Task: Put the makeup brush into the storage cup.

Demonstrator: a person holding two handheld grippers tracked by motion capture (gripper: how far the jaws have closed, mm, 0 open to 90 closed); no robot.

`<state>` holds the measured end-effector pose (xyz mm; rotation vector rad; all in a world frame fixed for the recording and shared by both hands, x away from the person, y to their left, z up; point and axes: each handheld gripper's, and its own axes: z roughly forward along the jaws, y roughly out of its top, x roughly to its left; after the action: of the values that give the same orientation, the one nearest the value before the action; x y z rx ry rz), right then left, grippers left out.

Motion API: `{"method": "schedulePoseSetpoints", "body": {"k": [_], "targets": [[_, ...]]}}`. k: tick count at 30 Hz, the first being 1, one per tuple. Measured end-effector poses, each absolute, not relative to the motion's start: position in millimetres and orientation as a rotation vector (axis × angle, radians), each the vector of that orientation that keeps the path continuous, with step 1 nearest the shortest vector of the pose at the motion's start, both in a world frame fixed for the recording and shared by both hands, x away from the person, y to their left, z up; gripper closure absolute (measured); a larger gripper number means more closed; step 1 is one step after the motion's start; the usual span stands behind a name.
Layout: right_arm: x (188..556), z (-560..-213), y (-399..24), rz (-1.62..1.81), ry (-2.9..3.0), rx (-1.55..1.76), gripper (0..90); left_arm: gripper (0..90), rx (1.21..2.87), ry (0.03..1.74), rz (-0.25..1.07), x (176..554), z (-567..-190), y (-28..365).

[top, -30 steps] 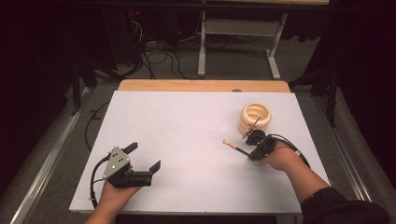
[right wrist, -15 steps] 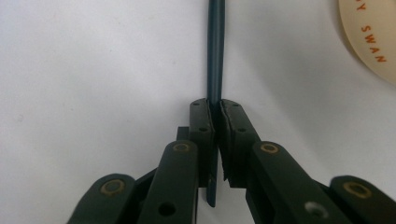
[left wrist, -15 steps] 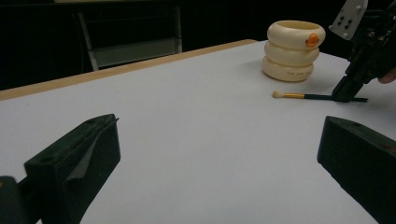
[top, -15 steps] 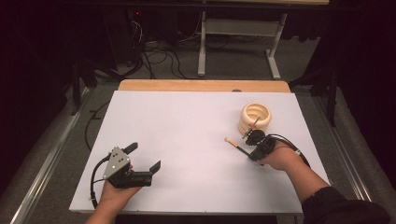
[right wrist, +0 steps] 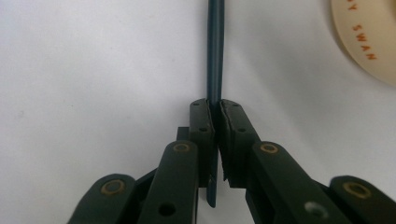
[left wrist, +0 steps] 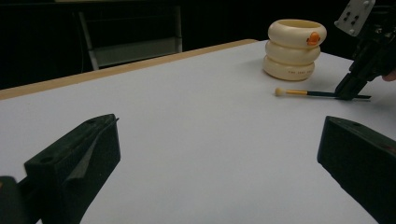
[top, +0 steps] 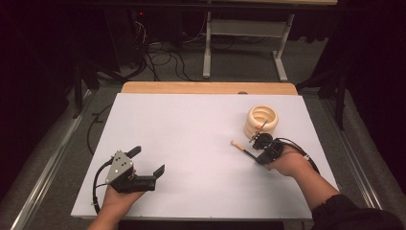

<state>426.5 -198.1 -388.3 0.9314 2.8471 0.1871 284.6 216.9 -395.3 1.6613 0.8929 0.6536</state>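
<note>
While clamped: the right gripper [right wrist: 217, 109] pinches the brush [left wrist: 308, 93] by its dark handle.
Brush place: flat on the table [top: 191, 124], just beside the ringed pot [top: 262, 120].
Left gripper [left wrist: 210, 154]: jaws apart, empty, well apart from the pot.

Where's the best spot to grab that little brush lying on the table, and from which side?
Grip the brush on its thin dark handle, near the tail end, coming from above with the jaws across it. It lies flat on the table, and the handle is straight and narrow, while the pale tip is soft. The right gripper is already shut on the handle that way, beside the cream holder.
</note>
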Motion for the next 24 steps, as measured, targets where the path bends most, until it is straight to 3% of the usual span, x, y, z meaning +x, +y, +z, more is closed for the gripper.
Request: {"method": "schedulePoseSetpoints", "body": {"k": [24], "targets": [[401.0,-377.5,-222.5,0.581,2.604,1.057,86.8,0.2,1.663,0.895,0.653,285.1,-396.0,215.5]]}}
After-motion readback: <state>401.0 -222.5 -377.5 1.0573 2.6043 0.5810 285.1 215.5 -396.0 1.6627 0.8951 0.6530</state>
